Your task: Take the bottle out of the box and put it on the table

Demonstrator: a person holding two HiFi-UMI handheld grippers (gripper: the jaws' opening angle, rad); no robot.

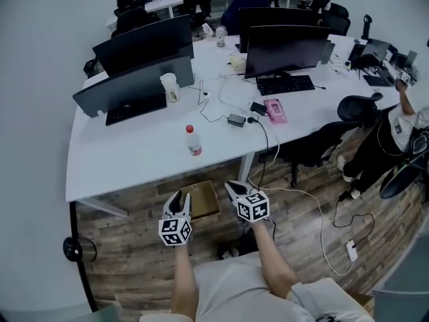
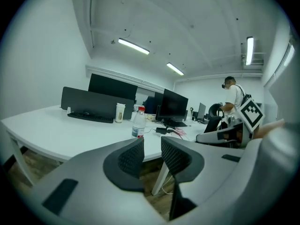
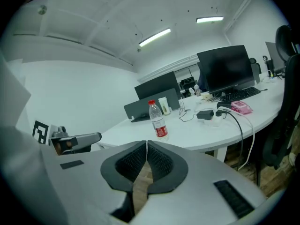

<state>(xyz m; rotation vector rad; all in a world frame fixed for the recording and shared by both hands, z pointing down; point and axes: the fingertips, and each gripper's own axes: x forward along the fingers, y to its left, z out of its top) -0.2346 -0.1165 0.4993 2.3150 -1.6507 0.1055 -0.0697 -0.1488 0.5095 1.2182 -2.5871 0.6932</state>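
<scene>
Open desk [image 1: 127, 156] from 6 to 9 o'clock of bottle [image 1: 193, 140], reachable over near edge. Blocked at 10 o'clock by keyboard [image 1: 136, 109], 11 o'clock by cup [image 1: 170, 87], 2 o'clock by adapter [image 1: 236, 119].

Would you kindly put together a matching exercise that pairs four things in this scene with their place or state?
Things:
1. bottle
2. cardboard box
3. left hand-held gripper
4. right hand-held gripper

Places or states:
A. jaws together, nothing held
B. on the wooden floor
C. upright on the white table
D. jaws apart, nothing between them

Pairs: 1-C, 2-B, 3-D, 4-A
</scene>
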